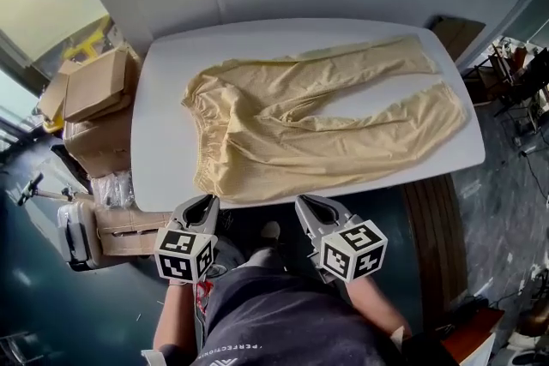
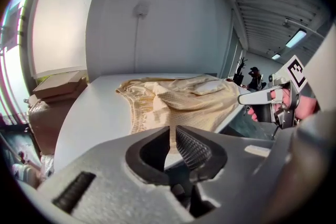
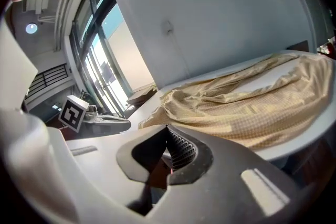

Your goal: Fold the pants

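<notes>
The left claw (image 2: 172, 132) has a thin gap between its jaws, and nothing is in the gap. The right claw (image 3: 165, 132) is shut tight and holds nothing. Both claws hang side by side at the near edge of the counter (image 1: 163, 90), just short of the cloth.

The yellow pants (image 1: 283, 129) lie on the counter. The waistband (image 1: 199, 129) is on the left, and the two legs spread apart to the right. No fold looks done yet.

The first job is likely to lay the near leg (image 1: 403, 120) over the far leg (image 1: 369, 60). To do it well, both claws should open wider first. One could pinch the near edge by the waistband, the other farther along the near leg. They should lift together and match the edges. The cloth is bunched near the waistband, so it may need smoothing.
</notes>
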Motion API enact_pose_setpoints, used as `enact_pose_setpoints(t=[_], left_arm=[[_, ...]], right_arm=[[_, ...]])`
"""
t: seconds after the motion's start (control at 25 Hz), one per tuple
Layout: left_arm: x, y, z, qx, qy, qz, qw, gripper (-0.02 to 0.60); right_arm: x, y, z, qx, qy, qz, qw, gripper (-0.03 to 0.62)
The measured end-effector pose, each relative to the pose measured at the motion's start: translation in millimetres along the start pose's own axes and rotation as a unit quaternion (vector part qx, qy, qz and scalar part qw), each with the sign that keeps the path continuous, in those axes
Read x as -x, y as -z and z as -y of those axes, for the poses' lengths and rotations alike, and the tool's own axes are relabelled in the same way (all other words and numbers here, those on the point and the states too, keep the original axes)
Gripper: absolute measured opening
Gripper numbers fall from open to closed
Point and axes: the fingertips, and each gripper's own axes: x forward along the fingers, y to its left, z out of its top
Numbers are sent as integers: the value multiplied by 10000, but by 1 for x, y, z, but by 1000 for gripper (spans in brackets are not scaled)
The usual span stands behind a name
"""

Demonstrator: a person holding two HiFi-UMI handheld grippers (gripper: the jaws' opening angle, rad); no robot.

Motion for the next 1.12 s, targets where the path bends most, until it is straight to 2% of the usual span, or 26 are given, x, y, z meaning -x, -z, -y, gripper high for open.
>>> enact_pose_setpoints(t=[0.24,0.44,0.64,0.88,1.0,1.12], left_arm=[[-8,-5,-42,307,-427,-20,9986,91],[-13,8,-72,708,-596,-179,9955,115],[-24,18,-88,916,-613,-384,9932,170],[-41,19,-88,1173,-440,-595,9903,177],[-48,19,-84,1429,-371,-635,9870,186],[-53,20,-79,1573,-404,-739,9840,189]], right_arm=[[-49,-10,-17,344,-462,-392,9976,0],[-82,-16,-29,458,-690,-623,9946,0],[-98,-18,-37,541,-789,-792,9923,0],[-106,-27,-32,521,-857,-849,9913,0],[-109,-30,-27,542,-922,-906,9901,0],[-106,-33,-20,593,-985,-939,9889,0]])
